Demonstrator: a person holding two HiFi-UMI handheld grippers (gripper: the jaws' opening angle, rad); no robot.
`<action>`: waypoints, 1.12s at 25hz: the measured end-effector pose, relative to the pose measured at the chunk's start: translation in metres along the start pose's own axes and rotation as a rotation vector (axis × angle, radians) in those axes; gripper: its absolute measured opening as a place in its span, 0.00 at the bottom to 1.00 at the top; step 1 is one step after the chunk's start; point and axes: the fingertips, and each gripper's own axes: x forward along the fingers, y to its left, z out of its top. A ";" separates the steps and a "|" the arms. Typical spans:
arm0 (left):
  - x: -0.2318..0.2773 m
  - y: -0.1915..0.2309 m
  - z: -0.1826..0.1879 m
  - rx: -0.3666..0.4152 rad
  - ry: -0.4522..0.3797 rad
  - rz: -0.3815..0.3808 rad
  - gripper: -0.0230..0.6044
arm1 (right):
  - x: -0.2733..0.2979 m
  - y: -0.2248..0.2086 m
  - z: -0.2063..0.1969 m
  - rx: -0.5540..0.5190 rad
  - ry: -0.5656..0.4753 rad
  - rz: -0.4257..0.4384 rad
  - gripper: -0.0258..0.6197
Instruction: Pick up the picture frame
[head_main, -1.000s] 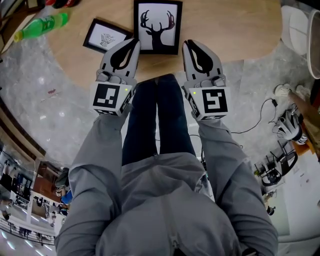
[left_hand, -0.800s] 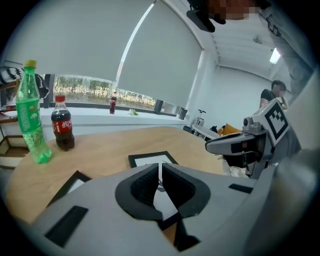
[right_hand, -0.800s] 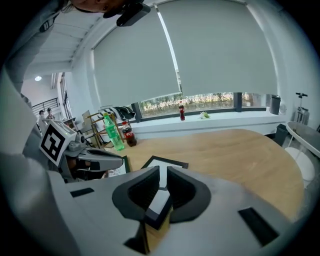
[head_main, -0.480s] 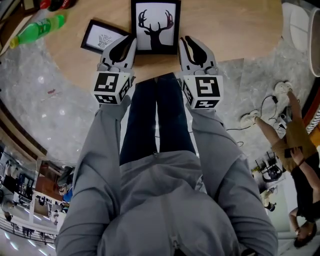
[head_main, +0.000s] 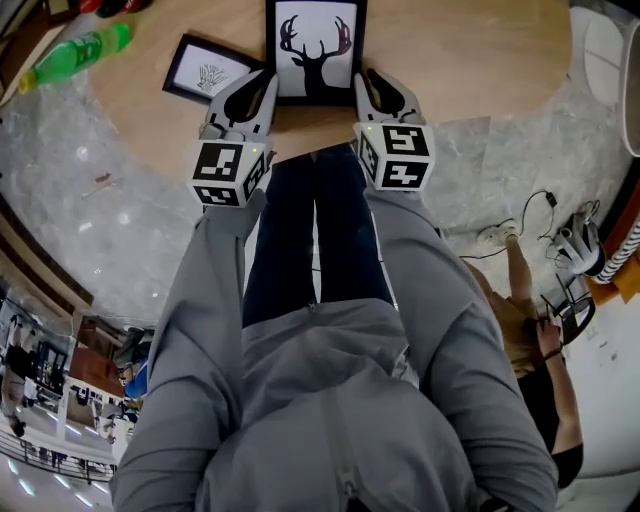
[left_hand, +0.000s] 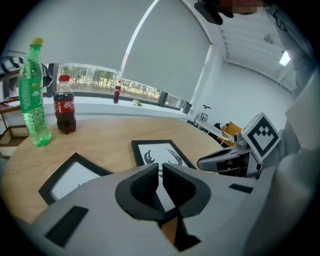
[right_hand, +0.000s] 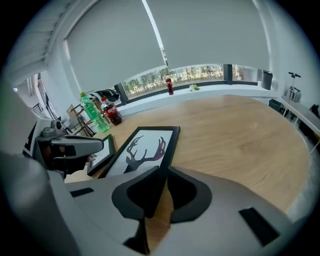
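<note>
The picture frame (head_main: 316, 50) is black with a deer silhouette print and lies flat on the round wooden table (head_main: 470, 60). My left gripper (head_main: 267, 80) sits at the frame's near left corner, and my right gripper (head_main: 366, 78) at its near right corner. Both are shut with nothing between the jaws. In the left gripper view the deer frame (left_hand: 162, 152) lies just beyond my left gripper (left_hand: 160, 169). In the right gripper view the frame (right_hand: 145, 146) stretches away from my right gripper (right_hand: 166, 172), whose tips overlap the frame's near right edge.
A smaller black frame (head_main: 212, 68) lies left of the deer frame. A green bottle (head_main: 80, 55) lies at the table's left edge, near a cola bottle (left_hand: 64, 104). A person (head_main: 545, 330) crouches on the floor at right near cables. My legs are under the table edge.
Both grippers have come down and forward to the deer frame's near corners, the right one further. A person has moved across the floor at right.
</note>
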 end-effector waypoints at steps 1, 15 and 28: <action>-0.001 0.000 0.000 0.000 -0.002 0.000 0.08 | 0.003 0.000 -0.003 0.010 0.009 0.000 0.10; -0.010 -0.006 -0.001 -0.012 -0.007 0.014 0.08 | 0.010 0.003 -0.014 0.155 0.057 0.004 0.35; -0.013 -0.013 -0.005 0.000 0.014 0.010 0.08 | 0.003 0.003 -0.031 0.189 0.138 -0.079 0.17</action>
